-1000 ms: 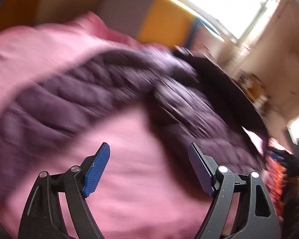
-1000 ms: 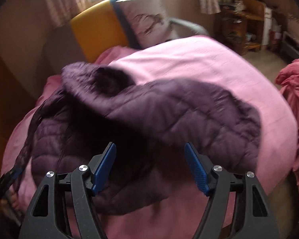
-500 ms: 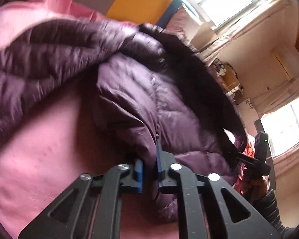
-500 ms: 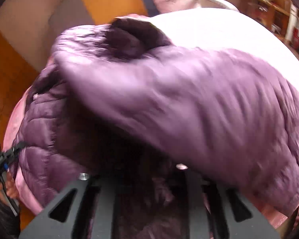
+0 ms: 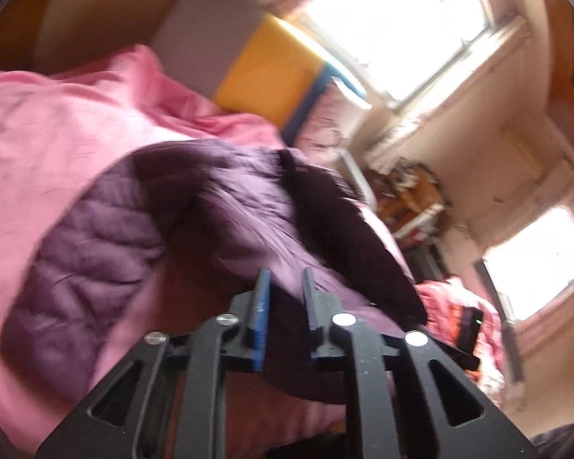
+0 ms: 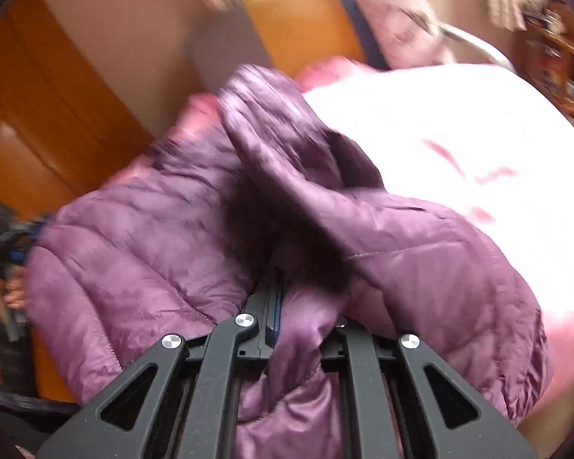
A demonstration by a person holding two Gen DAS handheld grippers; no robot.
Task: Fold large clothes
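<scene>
pink bed [image 5: 57, 145]: both hand-held grippers, open before, now lifting purple jacket [image 6: 141, 252].

Both grippers tilt downward. The left gripper [image 5: 285, 287] has its fingers parting slightly around purple fabric; the right gripper [image 6: 287, 287] is clamped tight on fabric.

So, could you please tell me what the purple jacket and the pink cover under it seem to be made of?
Jacket: likely a thin synthetic shell, nylon or polyester, over padding; it has a slight sheen and stitched puffy channels. Its dark trim looks furry, probably fake fur. Cover: matte woven cloth, perhaps cotton, with soft creases and no shine.
</scene>
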